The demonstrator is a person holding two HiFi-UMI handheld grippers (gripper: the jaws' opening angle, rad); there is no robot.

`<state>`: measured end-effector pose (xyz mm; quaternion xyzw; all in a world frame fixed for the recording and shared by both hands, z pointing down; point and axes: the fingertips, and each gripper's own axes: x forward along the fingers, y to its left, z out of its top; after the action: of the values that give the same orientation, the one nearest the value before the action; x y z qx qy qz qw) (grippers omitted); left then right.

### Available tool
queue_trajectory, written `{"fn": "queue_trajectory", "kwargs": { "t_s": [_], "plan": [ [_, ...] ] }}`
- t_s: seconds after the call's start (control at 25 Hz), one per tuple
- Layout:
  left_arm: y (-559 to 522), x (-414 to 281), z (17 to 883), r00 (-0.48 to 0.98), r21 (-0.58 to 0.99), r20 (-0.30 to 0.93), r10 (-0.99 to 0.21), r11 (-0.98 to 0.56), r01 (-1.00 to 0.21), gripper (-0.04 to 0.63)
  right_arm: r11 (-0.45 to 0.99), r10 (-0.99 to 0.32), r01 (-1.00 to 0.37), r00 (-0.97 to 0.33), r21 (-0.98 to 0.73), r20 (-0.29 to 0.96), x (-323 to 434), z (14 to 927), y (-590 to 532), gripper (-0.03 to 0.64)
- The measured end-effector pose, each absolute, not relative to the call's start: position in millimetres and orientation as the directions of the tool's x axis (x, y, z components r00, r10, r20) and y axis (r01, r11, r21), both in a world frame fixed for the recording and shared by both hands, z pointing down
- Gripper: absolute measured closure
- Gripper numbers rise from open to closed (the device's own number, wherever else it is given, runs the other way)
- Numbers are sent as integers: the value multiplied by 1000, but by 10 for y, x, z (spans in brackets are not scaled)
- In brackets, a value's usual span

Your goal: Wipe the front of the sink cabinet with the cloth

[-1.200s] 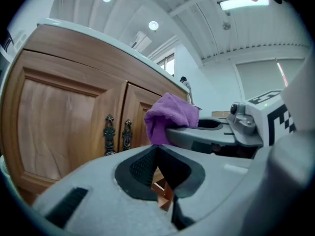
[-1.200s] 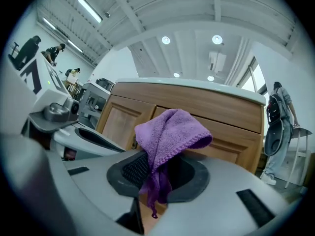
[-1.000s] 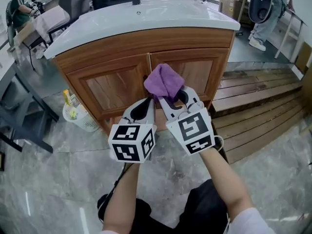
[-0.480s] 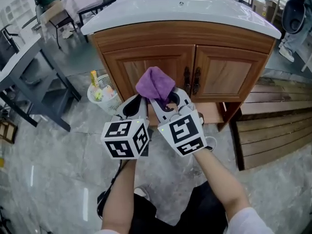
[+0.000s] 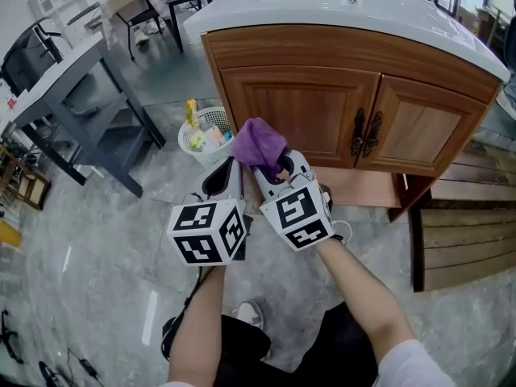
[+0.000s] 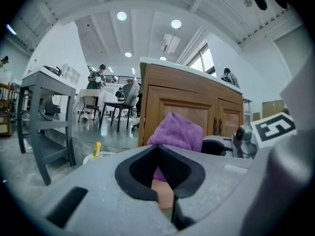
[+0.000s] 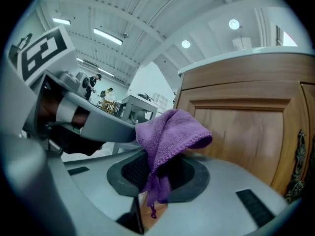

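Since the wiping has not yet begun, we hold the purple cloth bunched and raised just short of the sink cabinet, opposite its left door, with no contact that we can see. Our right tongs are clamped on the cloth's lower folds, so a padded wad faces the wood. Our left tongs, closed with nothing between them, sit just beside the right, likely for steadying. Both forearms reach forward side by side, tongs tilted up toward the cabinet front.

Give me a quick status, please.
Right gripper shut on purple cloth. Left gripper shut, empty. Cloth looks short of cabinet front. Nothing between.
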<state>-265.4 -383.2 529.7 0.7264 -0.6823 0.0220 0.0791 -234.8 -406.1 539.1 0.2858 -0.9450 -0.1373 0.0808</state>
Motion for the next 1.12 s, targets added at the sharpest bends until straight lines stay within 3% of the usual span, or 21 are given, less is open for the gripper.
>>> {"fn": "queue_trajectory", "kwargs": {
  "t_s": [0.52,1.12],
  "plan": [
    [-3841,-2619,5407,83,77,163,-983,-71,-995,589,771,-612,-556,-782,310,119,-2545,5900,-4290,541],
    [-3965,-2140,5379,163,40,162,-973,-158,-987,589,706,-684,-618,-721,346,107,-1967,5854,-4444,540]
  ]
}}
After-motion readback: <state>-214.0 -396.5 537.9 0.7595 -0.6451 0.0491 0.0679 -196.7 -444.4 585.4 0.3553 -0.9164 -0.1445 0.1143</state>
